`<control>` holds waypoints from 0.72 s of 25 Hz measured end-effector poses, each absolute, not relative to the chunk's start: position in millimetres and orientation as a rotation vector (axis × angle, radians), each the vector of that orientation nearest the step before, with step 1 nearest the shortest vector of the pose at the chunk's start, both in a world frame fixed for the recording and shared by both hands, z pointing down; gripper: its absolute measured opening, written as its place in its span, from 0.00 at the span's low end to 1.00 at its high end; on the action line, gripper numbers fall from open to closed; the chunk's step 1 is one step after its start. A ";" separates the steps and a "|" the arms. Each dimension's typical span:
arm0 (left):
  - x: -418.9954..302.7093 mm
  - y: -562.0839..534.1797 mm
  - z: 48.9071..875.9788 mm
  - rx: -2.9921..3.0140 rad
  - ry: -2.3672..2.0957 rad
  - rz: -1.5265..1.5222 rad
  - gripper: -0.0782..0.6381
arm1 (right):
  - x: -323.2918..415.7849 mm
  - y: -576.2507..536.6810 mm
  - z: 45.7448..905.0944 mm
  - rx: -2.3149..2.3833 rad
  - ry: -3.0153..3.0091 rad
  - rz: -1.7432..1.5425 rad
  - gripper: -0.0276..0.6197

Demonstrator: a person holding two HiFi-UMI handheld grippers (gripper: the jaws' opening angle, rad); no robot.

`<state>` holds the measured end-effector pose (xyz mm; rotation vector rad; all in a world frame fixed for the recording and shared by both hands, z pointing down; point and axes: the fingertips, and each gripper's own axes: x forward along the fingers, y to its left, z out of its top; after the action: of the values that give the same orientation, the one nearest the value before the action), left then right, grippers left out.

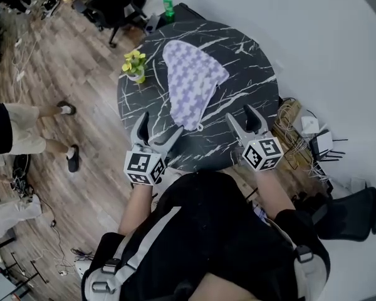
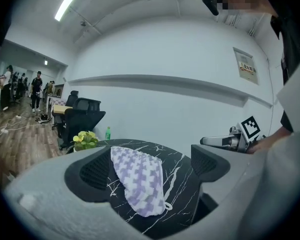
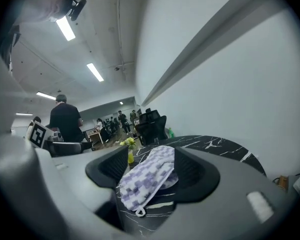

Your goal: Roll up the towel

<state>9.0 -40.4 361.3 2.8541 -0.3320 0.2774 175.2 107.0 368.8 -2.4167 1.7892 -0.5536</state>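
Wood-plank flooring point(image 1: 81, 74) and a pale wall point(image 1: 326, 42) are surrounding a round black marble-patterned table point(image 1: 241, 61), where a purple-and-white checked towel point(image 1: 191, 80) is lying flat mid-table, a yellow potted plant point(image 1: 135, 64) is sitting near the left edge, and the left gripper point(image 1: 161, 125) and right gripper point(image 1: 240, 115) are hovering at the near edge, jaws apart, gripping nothing.

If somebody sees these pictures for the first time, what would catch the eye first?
The purple-and-white checked towel stands out most, lying not yet rolled near the middle of the round black marble table. At the table's near edge, the left gripper and the right gripper both point toward it, jaws apart, holding nothing. A small yellow-green plant stands on the table to the towel's left.
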 end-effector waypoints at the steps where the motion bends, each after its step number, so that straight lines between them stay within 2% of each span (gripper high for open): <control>1: 13.6 -41.7 365.8 2.846 -0.337 0.291 0.81 | 179.2 105.3 374.4 -2.413 1.796 -0.575 0.49; 18: 40.2 -45.7 433.1 2.714 -0.453 0.482 0.81 | 224.6 39.1 466.1 -2.302 1.994 -0.872 0.43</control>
<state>40.2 -45.7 433.1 2.7138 -0.4529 0.4822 224.6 39.1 466.1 -2.3022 1.9941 -0.8724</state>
